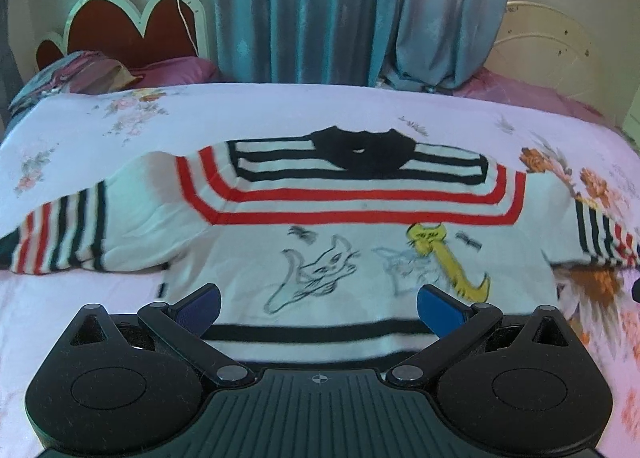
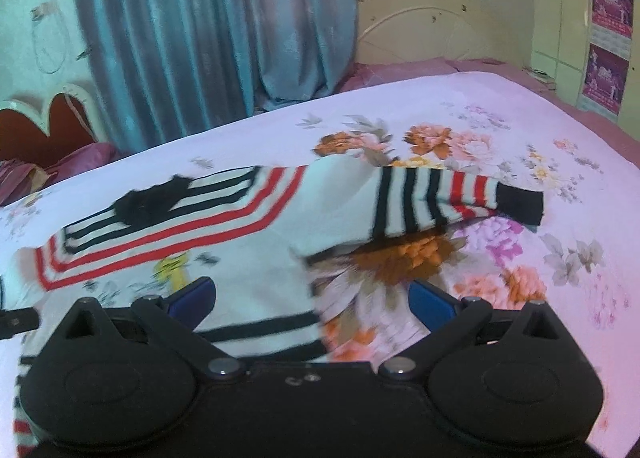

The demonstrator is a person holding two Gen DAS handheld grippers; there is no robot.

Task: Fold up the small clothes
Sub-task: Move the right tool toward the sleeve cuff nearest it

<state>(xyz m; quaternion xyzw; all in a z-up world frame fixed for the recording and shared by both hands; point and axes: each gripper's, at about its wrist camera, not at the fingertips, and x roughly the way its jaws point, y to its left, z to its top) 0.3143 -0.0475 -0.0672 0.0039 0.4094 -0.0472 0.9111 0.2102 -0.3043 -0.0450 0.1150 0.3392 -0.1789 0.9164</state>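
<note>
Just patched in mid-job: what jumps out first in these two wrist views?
A small white sweater with red and black stripes and cat drawings lies spread flat on the floral bedsheet, its black collar toward the blue curtain. One striped sleeve stretches out over the flowers. The left gripper and the right gripper are both open near the hem, holding nothing.

Soft knit sweater [image 1: 320,242], seemingly smooth cotton bedsheet [image 1: 80,314], matt plastic tongs [image 1: 319,308].

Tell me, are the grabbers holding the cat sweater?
No. The left gripper and right gripper are both open above the sweater, holding nothing.
</note>
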